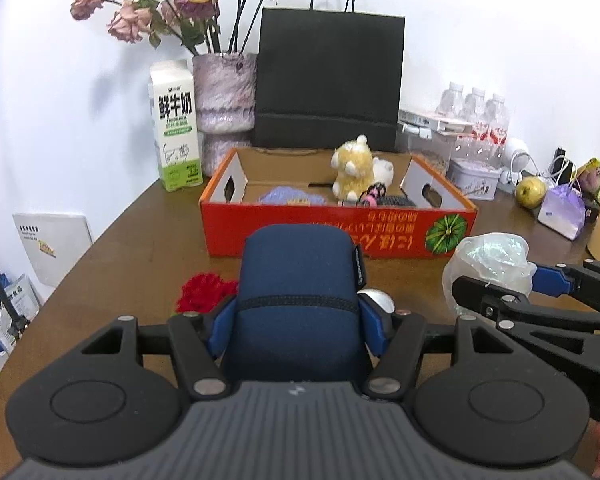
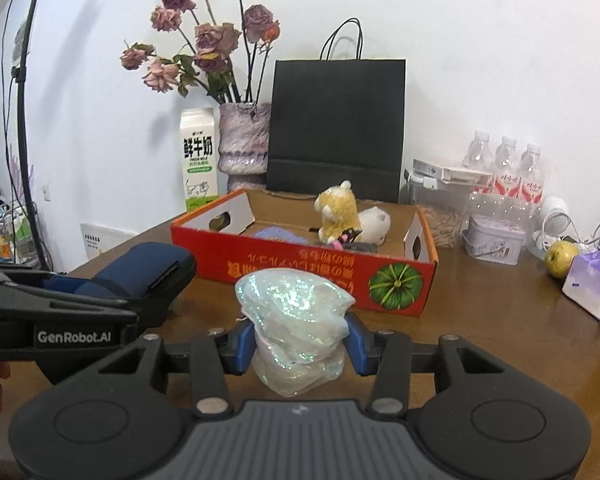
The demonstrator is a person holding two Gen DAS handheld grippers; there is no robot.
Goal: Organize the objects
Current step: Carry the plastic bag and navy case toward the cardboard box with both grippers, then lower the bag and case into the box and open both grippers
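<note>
My left gripper (image 1: 296,320) is shut on a navy blue zipped case (image 1: 300,280), held in front of the red cardboard box (image 1: 340,228). My right gripper (image 2: 300,344) is shut on a shiny iridescent plastic bag (image 2: 296,312), also just before the box (image 2: 300,268). The box holds a yellow plush toy (image 1: 352,166), a white plush (image 1: 382,170), a purple knitted item (image 1: 292,198) and small dark items. A red knitted flower (image 1: 204,292) and a white round object (image 1: 378,298) lie on the table beside the case.
Behind the box stand a milk carton (image 1: 176,124), a vase of dried roses (image 1: 224,92) and a black paper bag (image 1: 328,80). At the right are water bottles (image 1: 476,116), a tin (image 1: 476,178), an apple (image 1: 530,192) and a purple packet (image 1: 562,210). The table edge runs along the left.
</note>
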